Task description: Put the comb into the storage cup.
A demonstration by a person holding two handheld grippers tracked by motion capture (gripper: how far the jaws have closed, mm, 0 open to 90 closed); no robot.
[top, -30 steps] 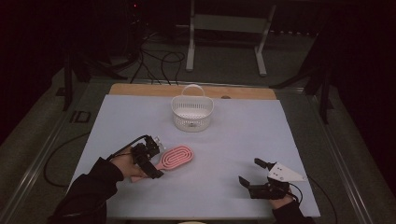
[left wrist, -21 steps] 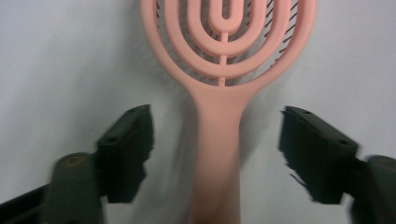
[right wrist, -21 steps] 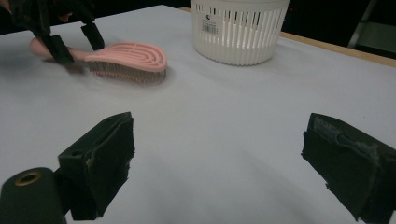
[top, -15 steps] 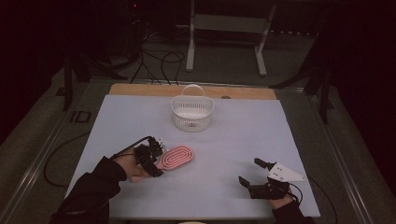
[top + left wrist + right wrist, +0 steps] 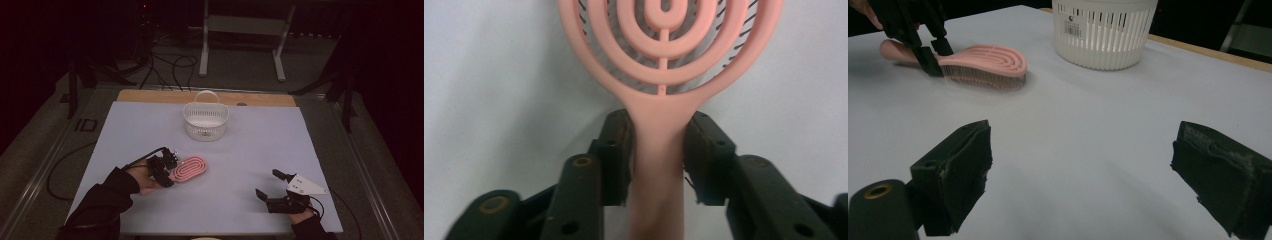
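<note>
Pads of the left claw (image 5: 658,150), just closing, pinch the neck of one pink hairbrush (image 5: 188,168) lying on the pale surface (image 5: 260,150). One white basket (image 5: 205,120) stands well beyond, nothing between. Right claw (image 5: 274,188) rests spread, apart.

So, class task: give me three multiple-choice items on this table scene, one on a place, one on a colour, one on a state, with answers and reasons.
1. Where is the basket?
A. far side of the table
B. beside the right gripper
C. on the floor

2. What colour is the hairbrush?
A. blue
B. pink
C. green

3. How do the left gripper jaws stand?
A. empty
B. around the basket rim
C. either side of the brush handle

Answers:
1 A, it stands beyond the brush.
2 B, pink throughout.
3 C, both pads meet the handle, having just been closing.
</note>
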